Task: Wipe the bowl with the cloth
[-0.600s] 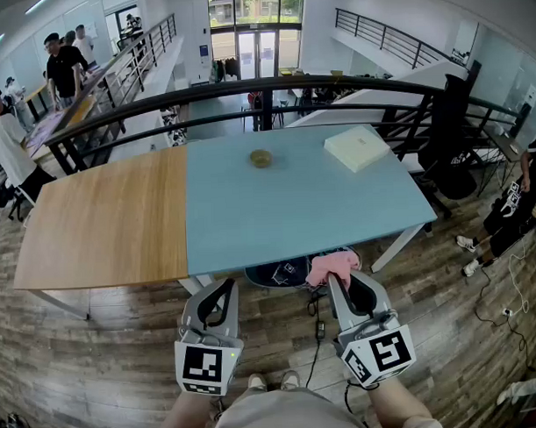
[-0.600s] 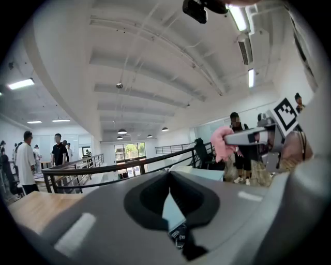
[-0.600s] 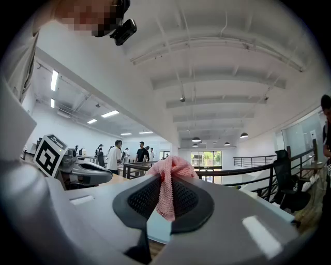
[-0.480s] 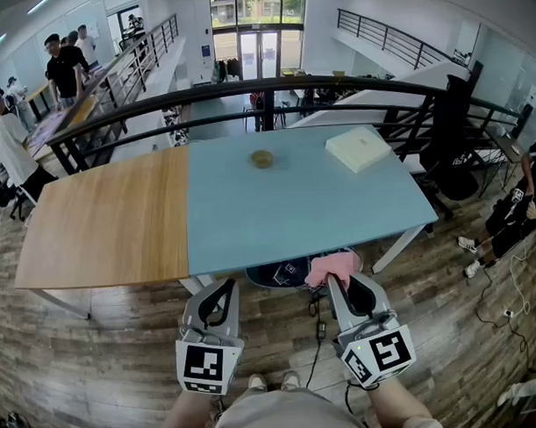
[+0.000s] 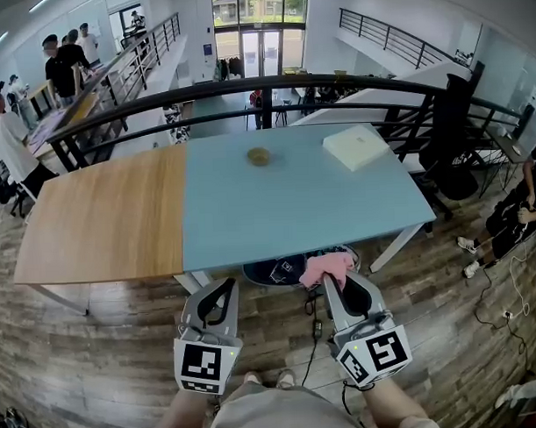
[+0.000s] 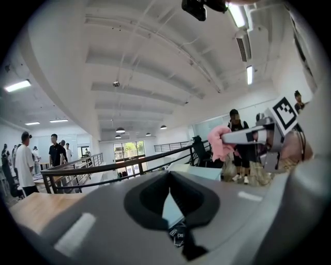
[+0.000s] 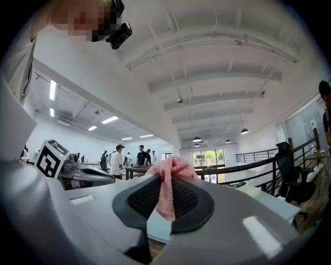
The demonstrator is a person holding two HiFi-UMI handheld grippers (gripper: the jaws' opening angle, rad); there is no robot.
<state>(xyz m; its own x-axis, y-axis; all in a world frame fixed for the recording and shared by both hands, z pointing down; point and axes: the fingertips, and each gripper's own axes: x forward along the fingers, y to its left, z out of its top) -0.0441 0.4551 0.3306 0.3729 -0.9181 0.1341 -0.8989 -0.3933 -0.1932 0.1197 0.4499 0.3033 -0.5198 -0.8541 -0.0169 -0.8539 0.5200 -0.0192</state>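
Pinching cloth, right tool short of table.

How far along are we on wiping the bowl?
Done: the pink knitted cloth is clamped in the right gripper's jaws. In hand: both grippers hang short of the blue tabletop's near edge, and the left gripper is shut and empty. Left: the small olive-brown round bowl sits untouched on the far side, so the approach and all the wiping remain.
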